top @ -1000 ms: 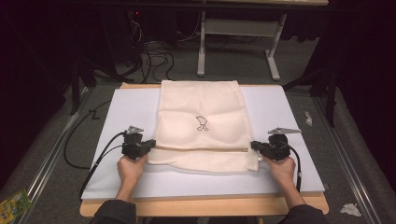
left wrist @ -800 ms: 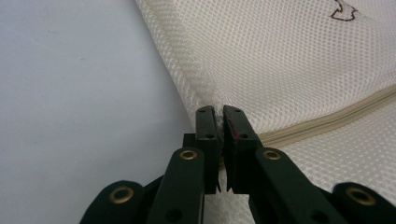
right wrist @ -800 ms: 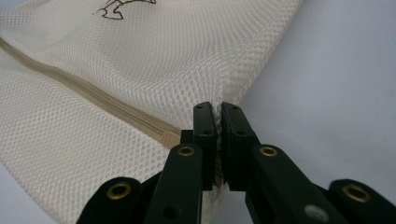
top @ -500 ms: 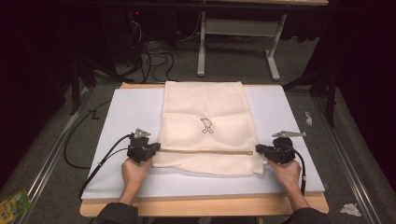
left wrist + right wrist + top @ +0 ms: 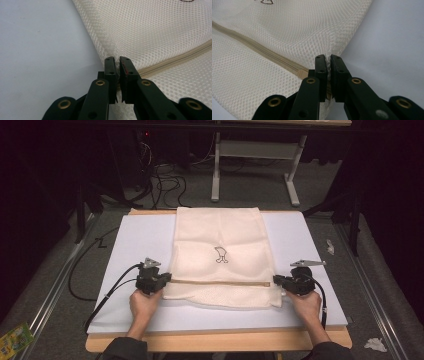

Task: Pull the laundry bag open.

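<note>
Left gripper [image 5: 116,61]: black two-jaw tool, brass-coloured rivets, jaws clamped on the left edge of the mesh bag [image 5: 155,32] at the end of its zipper [image 5: 175,58], bottom centre of the left gripper view. Right gripper [image 5: 327,60]: same build, jaws pinched on the bag's opposite edge beside the zipper's other end, bottom centre of its own view. Mesh bag: cream, fine honeycomb weave legible in the gripper views; the high view instead gives its rectangular outline, a small dark printed figure [image 5: 220,255] at centre, and the tan zipper as a taut straight line between the grippers in the lower middle. White mat [image 5: 135,240]: smooth, under the bag, on a wooden table [image 5: 215,340]. Versus a second earlier: both grippers nearer the frame bottom, bag drawn toward the person, lower part flatter.
</note>
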`<state>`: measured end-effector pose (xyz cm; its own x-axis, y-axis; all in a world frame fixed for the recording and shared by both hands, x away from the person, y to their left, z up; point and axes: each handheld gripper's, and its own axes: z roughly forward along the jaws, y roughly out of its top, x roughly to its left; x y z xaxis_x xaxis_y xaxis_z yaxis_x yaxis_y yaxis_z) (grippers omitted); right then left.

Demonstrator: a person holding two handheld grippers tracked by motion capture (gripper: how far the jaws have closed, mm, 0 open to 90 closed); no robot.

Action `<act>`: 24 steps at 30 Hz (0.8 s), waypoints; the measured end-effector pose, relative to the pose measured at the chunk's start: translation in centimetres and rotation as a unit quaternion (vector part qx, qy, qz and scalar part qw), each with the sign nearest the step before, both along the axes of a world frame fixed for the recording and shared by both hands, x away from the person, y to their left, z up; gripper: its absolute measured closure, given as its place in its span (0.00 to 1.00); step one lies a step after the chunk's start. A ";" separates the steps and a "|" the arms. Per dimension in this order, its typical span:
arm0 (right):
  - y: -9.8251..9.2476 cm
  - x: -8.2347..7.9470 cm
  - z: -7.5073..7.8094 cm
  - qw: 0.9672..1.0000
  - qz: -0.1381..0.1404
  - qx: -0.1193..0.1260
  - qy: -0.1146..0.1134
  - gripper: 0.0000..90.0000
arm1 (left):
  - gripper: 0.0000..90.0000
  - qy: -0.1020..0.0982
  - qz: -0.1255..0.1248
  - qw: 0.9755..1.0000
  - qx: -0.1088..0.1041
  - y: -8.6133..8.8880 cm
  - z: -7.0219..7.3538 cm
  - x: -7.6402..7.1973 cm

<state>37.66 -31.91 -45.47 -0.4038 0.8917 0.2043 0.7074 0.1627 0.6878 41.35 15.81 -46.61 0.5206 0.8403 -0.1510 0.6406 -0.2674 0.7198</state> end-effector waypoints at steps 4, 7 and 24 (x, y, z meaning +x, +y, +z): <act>0.0 0.1 -0.1 1.000 0.001 -0.004 0.004 0.94 | 0.91 -0.013 -0.003 1.000 0.007 0.0 0.0 -0.3; 0.0 0.2 -0.2 1.000 0.001 -0.006 0.003 0.93 | 0.87 -0.026 0.005 1.000 0.008 0.1 0.0 -0.6; -0.3 1.6 0.3 0.996 -0.032 0.036 0.079 0.59 | 0.48 -0.071 0.013 0.997 0.017 0.3 -0.5 -2.6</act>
<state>39.30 -32.18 -45.16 -0.3052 0.8951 0.3249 0.8150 0.0690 0.5753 38.74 16.11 -47.12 0.5123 0.8574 -0.0489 0.5402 -0.2775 0.7945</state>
